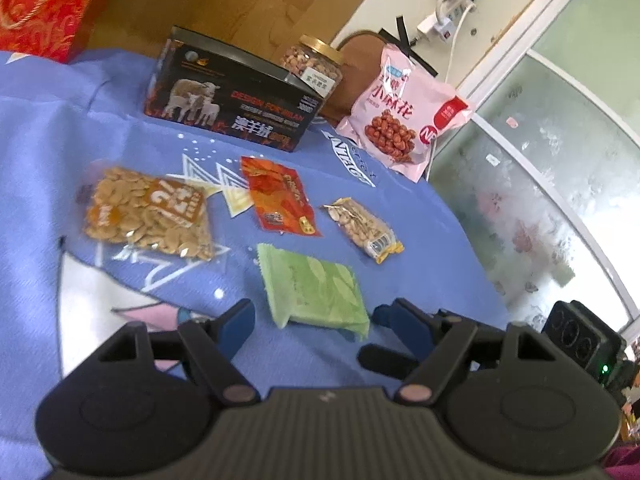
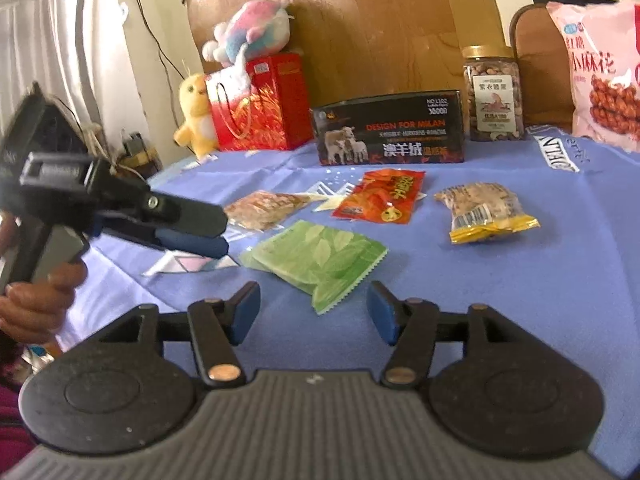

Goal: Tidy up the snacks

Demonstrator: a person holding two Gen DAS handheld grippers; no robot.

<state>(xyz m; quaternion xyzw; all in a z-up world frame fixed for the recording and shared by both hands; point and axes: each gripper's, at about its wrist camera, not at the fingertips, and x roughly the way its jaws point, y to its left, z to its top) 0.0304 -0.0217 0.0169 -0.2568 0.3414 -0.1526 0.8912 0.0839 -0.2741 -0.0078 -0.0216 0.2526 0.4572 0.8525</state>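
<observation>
Blue cloth [image 2: 520, 320]: spread over the counter, lower frame.
Right gripper [image 2: 312, 312]: jaws apart, nothing between; low centre.
Left gripper [image 1: 316, 320]: jaws wide, empty.
Green packet [image 2: 316, 260]: flat, just ahead of both.
Red packet [image 2: 380, 196]: mid-frame.
Nut pouch [image 2: 488, 210]: right of red.
Black box [image 2: 390, 128]: upper centre.

blue cloth [image 2: 500, 300], snack packets [image 2: 320, 258], black box [image 2: 390, 128]
</observation>
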